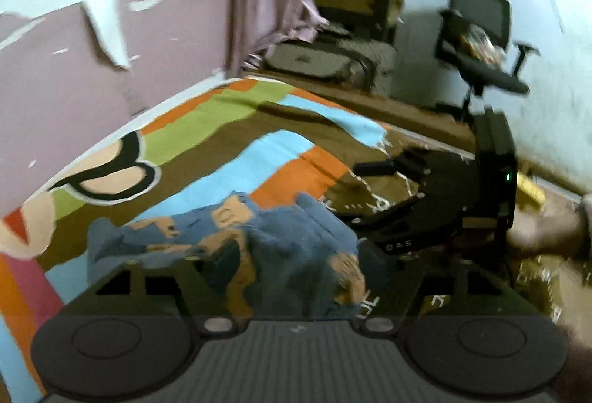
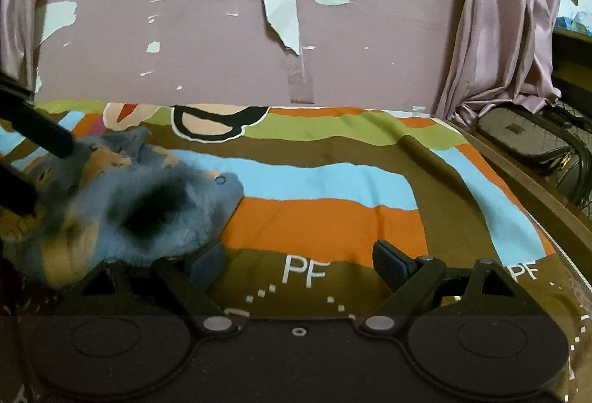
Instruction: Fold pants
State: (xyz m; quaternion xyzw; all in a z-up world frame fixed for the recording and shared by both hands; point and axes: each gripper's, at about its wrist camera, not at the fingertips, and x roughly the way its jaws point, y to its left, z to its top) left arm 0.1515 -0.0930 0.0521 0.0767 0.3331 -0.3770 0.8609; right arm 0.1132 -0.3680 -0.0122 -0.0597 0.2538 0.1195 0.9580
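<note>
In the right wrist view, the right gripper (image 2: pixel 299 266) fills the bottom of the frame with its jaws spread wide and nothing between them; only the bedspread (image 2: pixel 333 225), brown there with white "PF" lettering, shows in the gap. Its left fingertip (image 2: pixel 207 260) sits just beside the near edge of the pants (image 2: pixel 148 196), a crumpled blue heap with tan patches lying at the left middle of the frame on the striped cover. At the far left edge, two dark fingers of the left gripper (image 2: pixel 40 159) reach in from the edge, one above and one below the heap's left part.

In the left wrist view, the left gripper (image 1: pixel 255 277) stands released, its fingers apart at the lower centre, partly blurred; the pants (image 1: pixel 281 240) lie bunched between and just beyond them, with no pad visibly pressing on the cloth. To the right of the heap, at middle right, the right gripper (image 1: pixel 425 203) appears as a dark body, with a hand (image 1: pixel 547 229) behind it at the right edge.

Farther back, the bedspread (image 1: pixel 229 129) runs in orange, green, blue and brown bands. Beyond it stand a mauve wall with peeling paint (image 2: pixel 236 44), a pinkish curtain (image 2: pixel 507 18), a bag (image 1: pixel 325 59) and an office chair (image 1: pixel 481 44) at upper right.
</note>
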